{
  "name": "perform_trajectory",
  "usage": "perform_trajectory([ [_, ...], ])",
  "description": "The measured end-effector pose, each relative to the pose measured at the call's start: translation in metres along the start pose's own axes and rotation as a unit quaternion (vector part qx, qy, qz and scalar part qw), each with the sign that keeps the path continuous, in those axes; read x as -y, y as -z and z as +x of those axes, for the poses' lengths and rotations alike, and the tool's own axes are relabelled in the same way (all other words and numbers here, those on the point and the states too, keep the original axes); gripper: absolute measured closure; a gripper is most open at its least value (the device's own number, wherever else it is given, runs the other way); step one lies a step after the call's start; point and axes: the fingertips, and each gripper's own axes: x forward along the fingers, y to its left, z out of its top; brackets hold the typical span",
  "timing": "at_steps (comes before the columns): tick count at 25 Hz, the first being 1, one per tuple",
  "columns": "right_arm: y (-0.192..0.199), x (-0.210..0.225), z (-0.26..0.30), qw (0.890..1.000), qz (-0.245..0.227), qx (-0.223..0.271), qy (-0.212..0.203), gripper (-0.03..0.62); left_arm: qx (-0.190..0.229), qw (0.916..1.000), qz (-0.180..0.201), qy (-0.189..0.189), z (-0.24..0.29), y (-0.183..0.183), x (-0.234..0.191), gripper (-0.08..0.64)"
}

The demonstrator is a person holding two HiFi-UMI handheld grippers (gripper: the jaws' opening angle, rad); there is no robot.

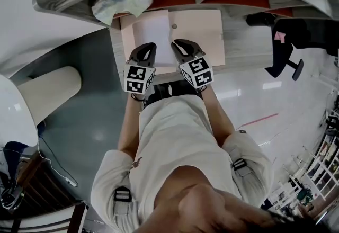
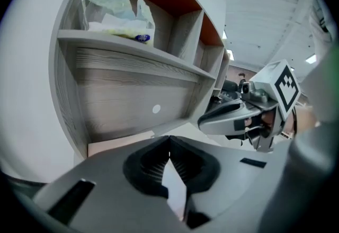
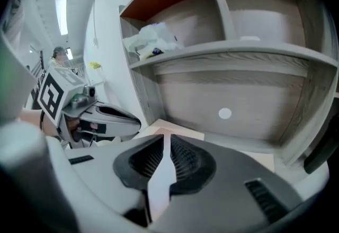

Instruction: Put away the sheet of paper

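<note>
Inside left tool (image 1: 148,46) and right tool (image 1: 179,44), apparently: sheet (image 1: 152,30)

Looks like an open-plan office or lab space — wood-grain desk (image 1: 243,41) with built-in cubbies (image 3: 228,49), orange back panels, black chair (image 1: 283,57) alongside. Glossy white floor (image 1: 265,99) and strip lights (image 3: 61,12) on a panelled ceiling — a commercial fit-out, not a home. Cable (image 1: 53,166) trails at left.
</note>
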Motion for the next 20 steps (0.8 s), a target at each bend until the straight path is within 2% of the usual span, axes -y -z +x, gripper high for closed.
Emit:
perform_trajectory([
  [5,-0.032,-0.003,-0.024,0.999,-0.017,0.038,-0.005,0.557,0.033,0.9994,0.012,-0.001,-0.019,-0.033,0.004,0.54],
  [13,-0.062,-0.017,-0.058,0.996,-0.046,0.077,-0.007,0.572,0.086,0.9956,0.037,0.002,-0.055,-0.08,0.017,0.54],
  [20,-0.08,-0.03,-0.075,0.993,-0.053,0.103,-0.004,0.572,0.102,0.9932,0.054,0.009,-0.075,-0.095,0.026,0.54],
])
